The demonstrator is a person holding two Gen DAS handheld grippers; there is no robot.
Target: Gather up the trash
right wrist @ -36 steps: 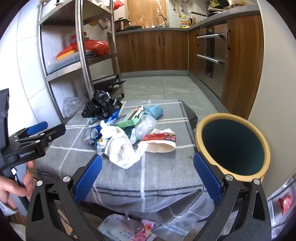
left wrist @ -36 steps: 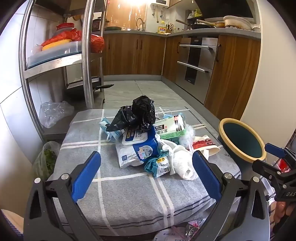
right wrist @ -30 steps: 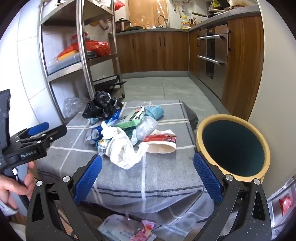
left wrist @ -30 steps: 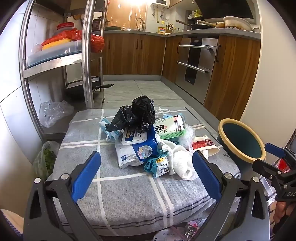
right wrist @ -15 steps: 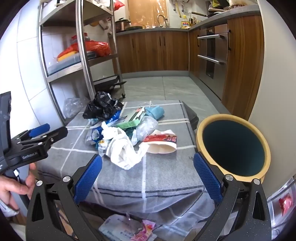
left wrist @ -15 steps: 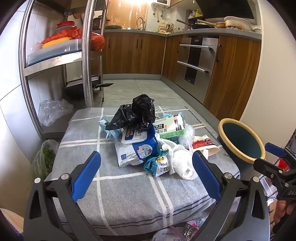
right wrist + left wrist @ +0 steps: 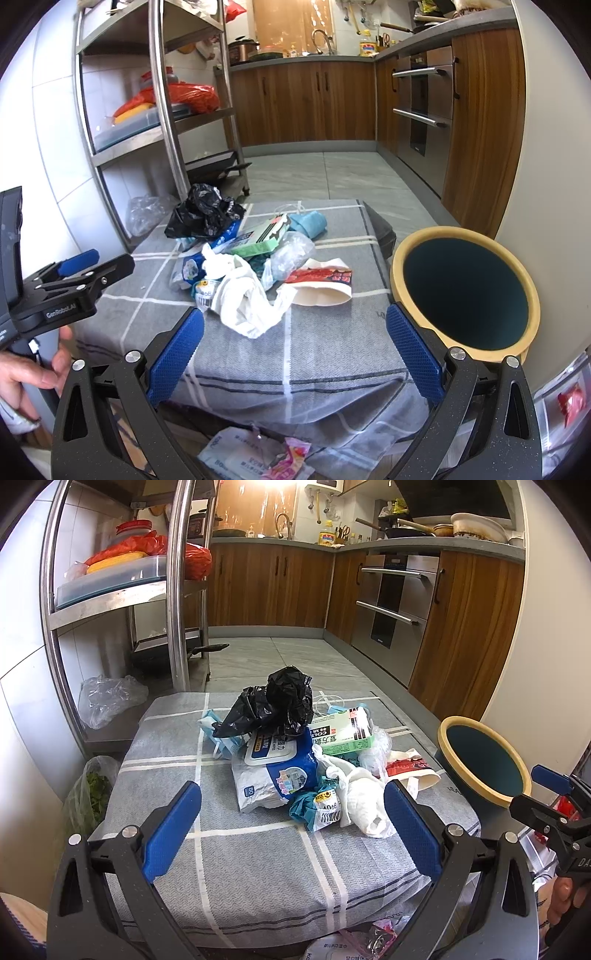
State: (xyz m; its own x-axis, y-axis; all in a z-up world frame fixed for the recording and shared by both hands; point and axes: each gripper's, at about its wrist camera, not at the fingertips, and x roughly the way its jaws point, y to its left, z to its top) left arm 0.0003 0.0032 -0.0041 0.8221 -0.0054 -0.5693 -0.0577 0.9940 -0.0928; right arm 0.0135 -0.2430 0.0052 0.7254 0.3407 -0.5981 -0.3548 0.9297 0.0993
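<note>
A pile of trash lies on a low table covered by a grey checked cloth [image 7: 258, 860]. It holds a black plastic bag [image 7: 277, 705], a blue and white wipes pack [image 7: 275, 771], a green box [image 7: 341, 734], a crumpled white bag [image 7: 360, 797] and a red and white wrapper [image 7: 321, 282]. A round bin [image 7: 465, 291] with a tan rim stands at the table's right side. My left gripper [image 7: 291, 829] is open and empty over the table's near edge. My right gripper [image 7: 293, 349] is open and empty, near the bin.
A steel shelf rack [image 7: 173, 587] with red bags stands at the back left. Clear plastic bags [image 7: 107, 698] and a bag of greens [image 7: 90, 801] lie on the floor at left. More packets [image 7: 255, 458] lie under the table's near edge. Wooden cabinets [image 7: 465, 627] and an oven line the right.
Both grippers have drifted only slightly; the view is nearly the same. Nothing was picked up or let go.
</note>
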